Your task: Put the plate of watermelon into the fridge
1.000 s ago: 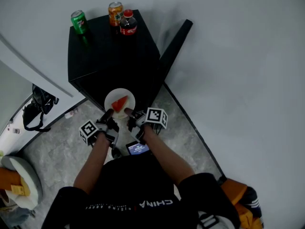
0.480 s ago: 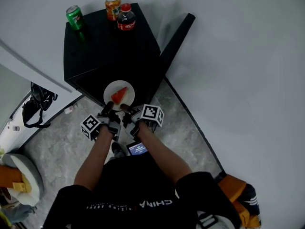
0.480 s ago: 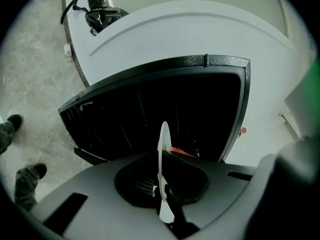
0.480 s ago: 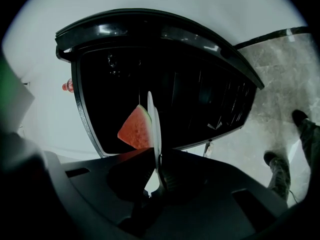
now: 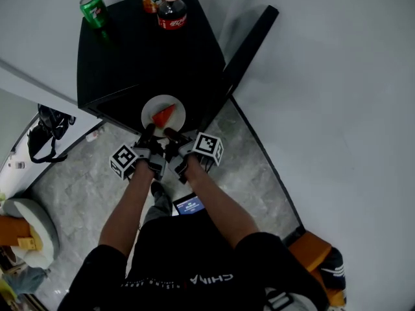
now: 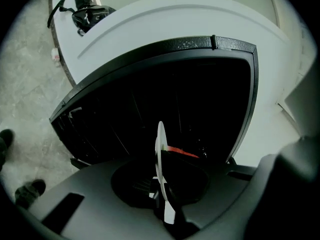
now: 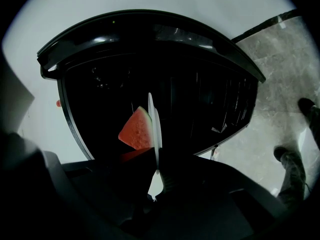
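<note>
The left tongs (image 5: 148, 135) and right tongs (image 5: 170, 135) are both pinched shut on the near rim of the plate (image 5: 174, 104), which is held at the mouth of the open fridge (image 5: 149, 50) with the watermelon (image 5: 163, 116) on it. That edge-only grip (both on one side) could let the plate tip and the slice slide off. The door (image 5: 249, 41) stands open just to the right, and the cans (image 5: 94, 9) and bottle (image 5: 172, 11) on top are out of the way.
</note>
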Motion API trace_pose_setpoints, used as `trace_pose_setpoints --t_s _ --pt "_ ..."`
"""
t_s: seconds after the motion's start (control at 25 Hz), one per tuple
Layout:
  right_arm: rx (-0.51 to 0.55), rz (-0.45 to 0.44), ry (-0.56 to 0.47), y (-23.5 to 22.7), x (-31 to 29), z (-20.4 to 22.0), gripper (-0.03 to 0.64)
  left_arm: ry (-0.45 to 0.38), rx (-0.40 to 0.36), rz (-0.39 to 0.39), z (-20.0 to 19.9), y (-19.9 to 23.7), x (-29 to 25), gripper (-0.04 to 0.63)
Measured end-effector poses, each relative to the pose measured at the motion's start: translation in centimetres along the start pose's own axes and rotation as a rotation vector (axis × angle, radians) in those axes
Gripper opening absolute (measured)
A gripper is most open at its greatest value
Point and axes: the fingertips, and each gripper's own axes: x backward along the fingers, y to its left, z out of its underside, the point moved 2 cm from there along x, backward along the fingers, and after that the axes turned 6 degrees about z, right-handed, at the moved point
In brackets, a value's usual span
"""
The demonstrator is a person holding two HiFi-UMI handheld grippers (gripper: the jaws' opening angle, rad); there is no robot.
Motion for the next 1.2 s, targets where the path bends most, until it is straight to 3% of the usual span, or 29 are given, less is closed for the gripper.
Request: trace_pose_setpoints --t_s 0.6,0.76,0.84,0.96,1.08,1.2 --pt "-0.012 -0.002 -0.03 -2.9 -5.9 -3.9 0.025 0.11 -0.17 0.047 -1.5 3.3 -1.8 0.064" --pt "-0.005 0.007 -0.049 -4.0 -7.6 -5.3 0.025 0.125 -0.168 0.061 -1.1 3.8 -1.9 0.064" --pt "0.003 0.015 -0.049 -4.7 -8.6 -6.0 0.025 0.124 -0.113 0.104 -0.5 3.5 -2.5 0.064" --pt "0.019 0.025 -0.046 -5.8 -10.3 -6.7 0.025 0.139 -0.141 0.042 -0.7 5.0 -2.3 0.064" --pt "0.018 0.041 -0.047 -7.0 -11.8 -7.4 0.025 0.129 -0.078 0.065 -0.3 5.6 -2.8 0.064" --pt "0.013 0.05 -0.048 -7.7 -12.8 -7.8 0.026 0.134 -0.085 0.034 -0.3 6.8 -2.7 0.064"
